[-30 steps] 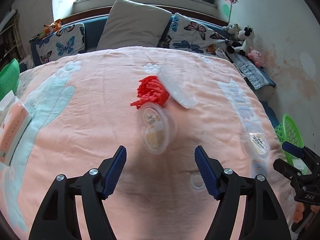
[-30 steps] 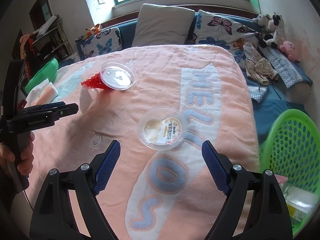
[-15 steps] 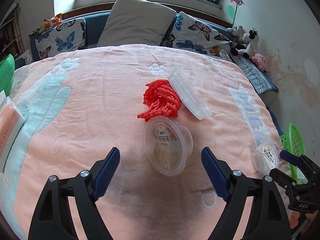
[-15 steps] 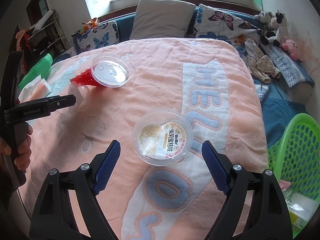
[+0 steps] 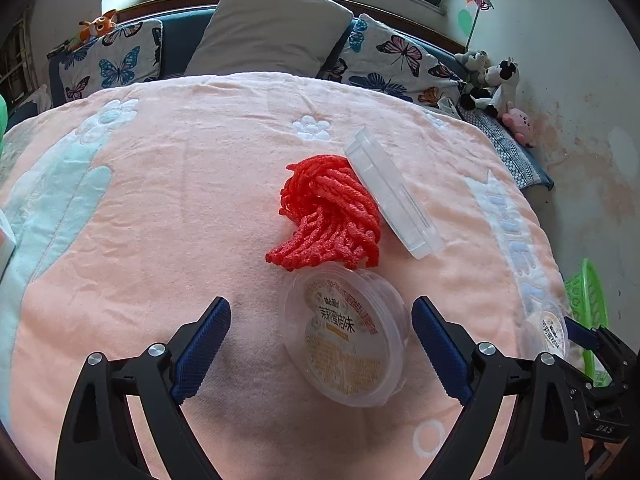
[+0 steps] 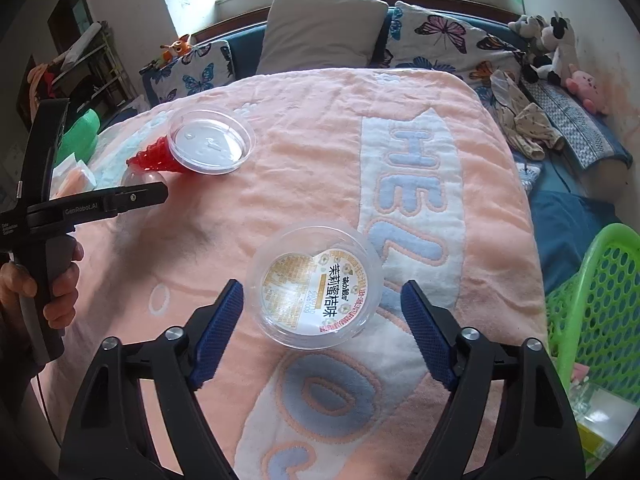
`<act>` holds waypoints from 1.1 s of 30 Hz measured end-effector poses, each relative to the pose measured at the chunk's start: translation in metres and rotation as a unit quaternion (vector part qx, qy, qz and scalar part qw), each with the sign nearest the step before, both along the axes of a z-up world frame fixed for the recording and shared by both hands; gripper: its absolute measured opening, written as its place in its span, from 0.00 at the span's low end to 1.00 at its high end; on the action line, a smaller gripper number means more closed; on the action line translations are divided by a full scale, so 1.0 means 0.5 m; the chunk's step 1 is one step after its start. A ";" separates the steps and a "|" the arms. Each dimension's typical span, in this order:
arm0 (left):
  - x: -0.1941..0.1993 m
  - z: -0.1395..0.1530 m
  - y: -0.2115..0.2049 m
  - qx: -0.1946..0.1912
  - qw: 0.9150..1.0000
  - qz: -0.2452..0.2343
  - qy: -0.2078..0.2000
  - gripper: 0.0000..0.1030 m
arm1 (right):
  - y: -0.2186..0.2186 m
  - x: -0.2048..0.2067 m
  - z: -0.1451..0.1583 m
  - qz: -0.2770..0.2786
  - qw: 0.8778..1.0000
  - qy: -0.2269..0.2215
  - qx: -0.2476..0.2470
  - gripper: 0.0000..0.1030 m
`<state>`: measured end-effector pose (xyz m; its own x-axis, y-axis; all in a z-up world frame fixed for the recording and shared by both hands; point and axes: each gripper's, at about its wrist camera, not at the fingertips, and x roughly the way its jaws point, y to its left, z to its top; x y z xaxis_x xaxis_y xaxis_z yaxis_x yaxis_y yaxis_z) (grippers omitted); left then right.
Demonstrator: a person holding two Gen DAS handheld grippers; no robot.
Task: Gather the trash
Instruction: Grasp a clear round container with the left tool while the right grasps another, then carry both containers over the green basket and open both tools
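Observation:
A clear plastic cup (image 5: pixel 344 340) with a yellow label lies on its side on the pink blanket (image 5: pixel 160 200). It sits between the fingers of my left gripper (image 5: pixel 320 346), whose jaws are opening and do not touch it. Just beyond it lie a red foam net (image 5: pixel 326 216) and a clear lid (image 5: pixel 394 196). A second labelled cup (image 6: pixel 316 284) lies partly between the fingers of my right gripper (image 6: pixel 322 330). Those jaws are closing, with a gap left on both sides of the cup.
A green mesh basket (image 6: pixel 596 312) with some trash in it stands off the bed's right edge. A person's hand (image 6: pixel 56 280) holds the left gripper (image 6: pixel 156 196) at the left. Pillows (image 5: pixel 272 24) and plush toys (image 5: pixel 496 80) line the far end.
Both grippers have moved forward and down, so each cup looks larger and nearer the fingers. The left jaws have spread wider. The right jaws have narrowed a little.

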<state>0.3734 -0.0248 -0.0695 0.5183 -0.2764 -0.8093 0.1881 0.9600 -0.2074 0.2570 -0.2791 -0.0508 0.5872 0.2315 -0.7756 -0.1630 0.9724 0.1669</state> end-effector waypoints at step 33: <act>-0.227 0.154 -0.145 -0.004 0.991 -0.108 -0.075 0.58 | -0.105 -0.164 0.091 -0.049 0.998 -0.041 -0.007 0.66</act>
<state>0.2598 -0.0975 0.0073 0.5603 -0.4004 -0.7251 0.4187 0.8922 -0.1692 0.1751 -0.3314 -0.0053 0.6687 0.1584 -0.7265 -0.0787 0.9866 0.1427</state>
